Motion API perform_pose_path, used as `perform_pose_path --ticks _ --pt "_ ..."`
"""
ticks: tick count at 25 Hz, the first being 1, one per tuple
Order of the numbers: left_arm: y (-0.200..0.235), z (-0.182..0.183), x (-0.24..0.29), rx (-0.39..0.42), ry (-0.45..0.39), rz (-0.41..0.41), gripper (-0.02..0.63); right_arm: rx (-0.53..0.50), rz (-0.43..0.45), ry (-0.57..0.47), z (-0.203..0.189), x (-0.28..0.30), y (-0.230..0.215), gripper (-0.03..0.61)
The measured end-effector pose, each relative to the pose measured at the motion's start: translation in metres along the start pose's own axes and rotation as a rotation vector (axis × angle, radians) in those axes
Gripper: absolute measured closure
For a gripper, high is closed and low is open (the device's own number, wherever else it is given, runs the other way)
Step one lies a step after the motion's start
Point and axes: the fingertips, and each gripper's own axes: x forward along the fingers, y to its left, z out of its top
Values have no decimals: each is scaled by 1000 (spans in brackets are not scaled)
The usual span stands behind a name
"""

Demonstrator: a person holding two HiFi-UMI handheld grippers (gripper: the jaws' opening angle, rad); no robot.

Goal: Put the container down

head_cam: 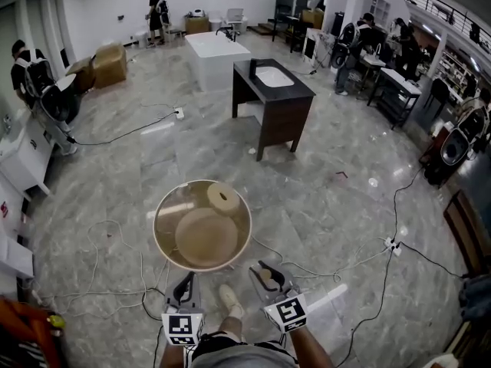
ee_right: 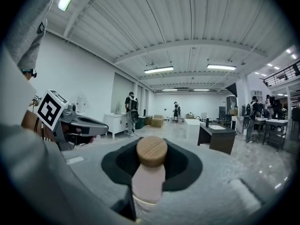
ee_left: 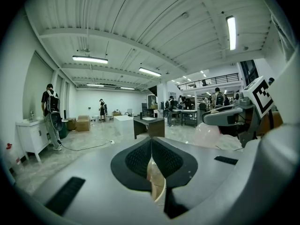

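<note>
Head view, left hand-held gripper (head_cam: 186, 280) clamps container (head_cam: 156, 222) rim, right hand-held gripper (head_cam: 268, 273) clamps wood-capped bottle (ee_right: 150, 172).

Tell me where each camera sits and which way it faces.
Head view: on the person's head, aimed steeply down at the floor; forearms, a shoe, the left hand-held gripper and right hand-held gripper show.
Left gripper view: on the left hand-held gripper, facing along its jaws, shut on a round dish; the right one at right.
Right gripper view: on the right hand-held gripper, facing along its jaws, shut on a wooden-capped bottle; the left one at left.
Shared: the dark sink table, in all three.
</note>
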Motion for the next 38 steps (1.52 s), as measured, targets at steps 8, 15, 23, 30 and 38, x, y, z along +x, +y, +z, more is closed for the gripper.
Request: perform_pose_path --ticks 8,15,23,30,38 --pt "44 15 86 -20 22 21 592 -1 42 11 15 86 -48 467" --pt "79 32 158 -32 29 51 592 -13 83 14 33 160 -91 466" --pt "118 37 203 -29 23 104 592 -31 141 4 46 228 -111 467" --pt "146 40 205 -44 33 178 592 -35 212 -6 59 262 -105 466" --pt "175 36 207 -66 34 306 592 -55 336 -18 64 311 -98 466"
